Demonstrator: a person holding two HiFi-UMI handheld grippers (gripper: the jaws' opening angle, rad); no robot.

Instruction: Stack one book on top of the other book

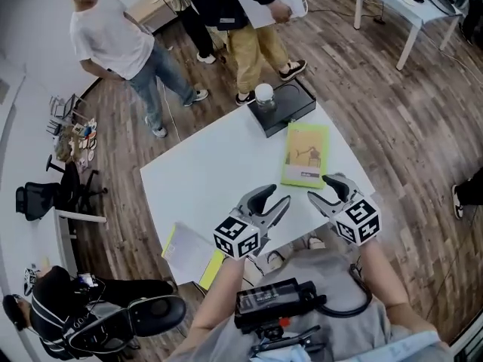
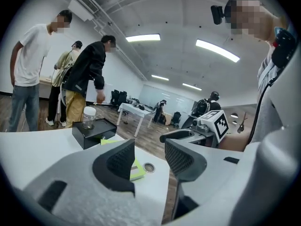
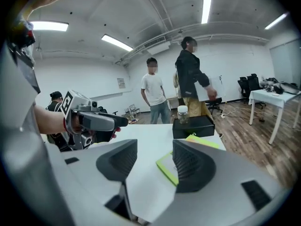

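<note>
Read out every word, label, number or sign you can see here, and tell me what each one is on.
Nothing here can be read as text.
Green book: the cover print is too small to read.
Other book: no legible print.
Sheet on the wall: too small and blurred.
Left gripper and right gripper: black-and-white square markers only, no words.

On the table [image 1: 204,179], one book [image 1: 306,154] lies toward the far right, just before a box [image 1: 290,111] at the far corner; a jar [image 1: 264,94] stands on the box. The other book [image 1: 189,253] lies at the near left corner, well apart from the first.
</note>
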